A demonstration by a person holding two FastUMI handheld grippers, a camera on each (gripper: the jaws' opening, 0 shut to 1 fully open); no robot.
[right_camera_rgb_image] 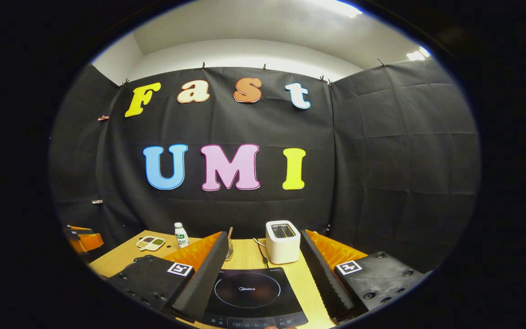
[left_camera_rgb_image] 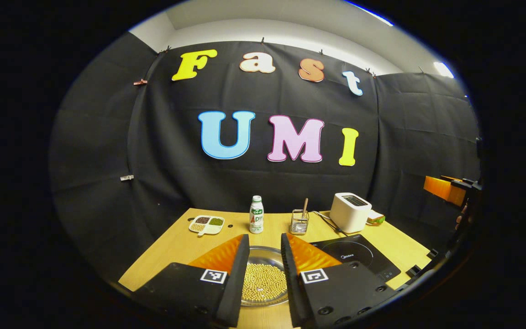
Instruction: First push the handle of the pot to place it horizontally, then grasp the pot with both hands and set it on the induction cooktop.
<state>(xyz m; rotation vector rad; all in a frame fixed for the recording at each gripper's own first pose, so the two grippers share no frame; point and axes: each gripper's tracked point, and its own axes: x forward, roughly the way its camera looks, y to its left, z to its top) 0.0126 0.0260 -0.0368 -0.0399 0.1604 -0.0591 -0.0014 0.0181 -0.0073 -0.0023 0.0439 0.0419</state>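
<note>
In the left gripper view, the left tongs (left_camera_rgb_image: 265,256) are held wide apart and empty above the pot (left_camera_rgb_image: 263,278), a shallow metal pan of yellow beans on the wooden counter (left_camera_rgb_image: 167,249). Its handle cannot be made out, so it should be located first, then pushed sideways with one finger tip, slowly, to keep the beans in. The right tongs (right_camera_rgb_image: 260,262), likewise wide and empty, are poised over the induction cooktop (right_camera_rgb_image: 249,292), with the toaster (right_camera_rgb_image: 282,241) beyond it.

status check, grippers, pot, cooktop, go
Left gripper open, hovering over the pot of beans. Right gripper open above the induction cooktop. Pot ungrasped, handle out of sight. Cooktop surface bare, toaster behind it.
</note>
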